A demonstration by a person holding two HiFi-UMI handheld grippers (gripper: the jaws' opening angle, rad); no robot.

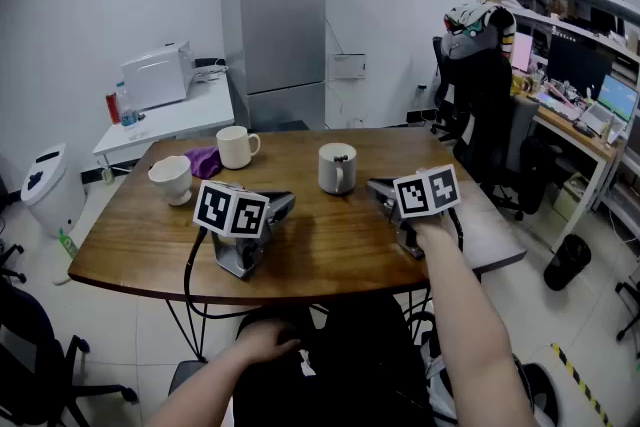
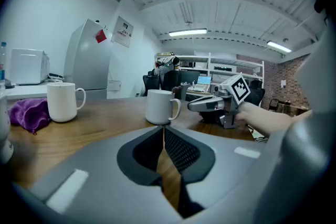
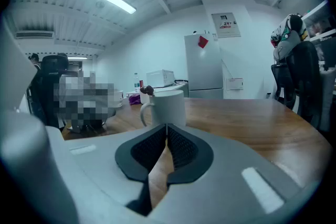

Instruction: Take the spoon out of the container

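Black-clad lap first: the person's left hand (image 1: 268, 343) rests there, away from its tool. Past it, the left tool (image 1: 283, 204) lies unattended on the wooden bench (image 1: 330, 255) close to the front edge, its jaws clenched together on nothing. To its right, the right tool (image 1: 380, 188) is held in the right hand (image 1: 432, 233) down at bench level, likewise pressed shut and empty, its tips aimed toward the grey-white mug (image 1: 337, 170) just beyond. The spoon (image 1: 341, 156) stands inside that mug, only its dark end showing above the rim. By my reading the task has not begun: no reach, no grasp, no lift. Everything is left to do: spread the right tool's jaws, close them on the spoon's end, draw it up clear of the rim. Further back sit a cream mug (image 1: 236, 147), a white cup (image 1: 172, 180) and a purple cloth (image 1: 206, 160), none of them part of the job
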